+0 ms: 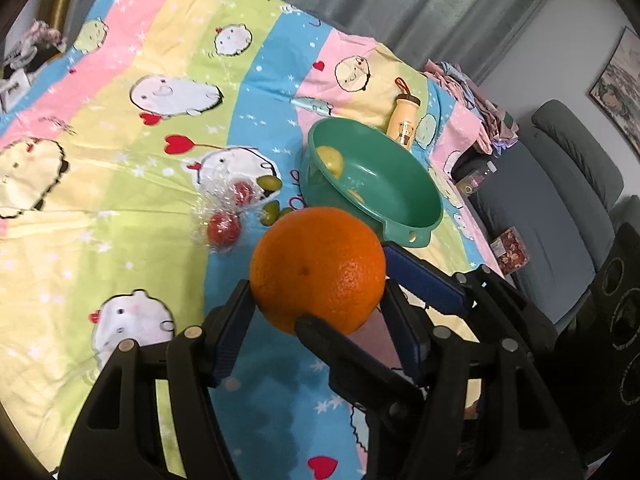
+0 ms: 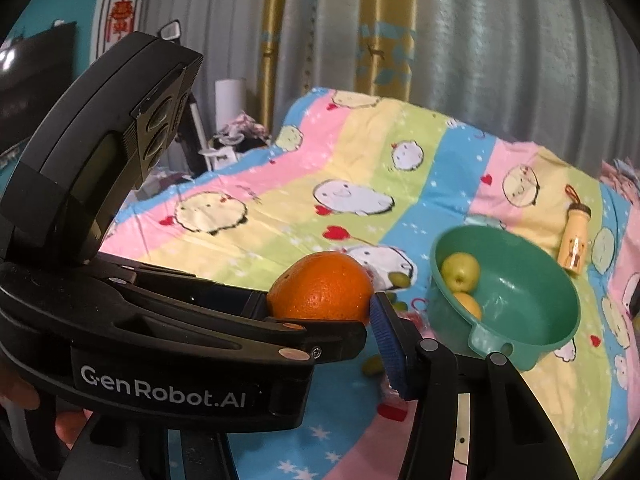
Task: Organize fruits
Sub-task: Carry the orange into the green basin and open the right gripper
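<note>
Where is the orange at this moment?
The orange is off the bed, between the fingers of the left gripper, low in the middle of both views; the green bowl lies just beyond it to the right.

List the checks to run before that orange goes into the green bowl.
1. Left gripper clamps the orange: ok, a finger on each side.
2. Right gripper also grips it: cannot tell; one blue pad touches, the other is hidden.
3. Bowl upright on the bedsheet: ok.
4. Room in the bowl: ok; two yellow-green fruits sit at one side, the rest is bare.
5. Bottle clear of the bowl: ok, it lies beyond the rim.
</note>
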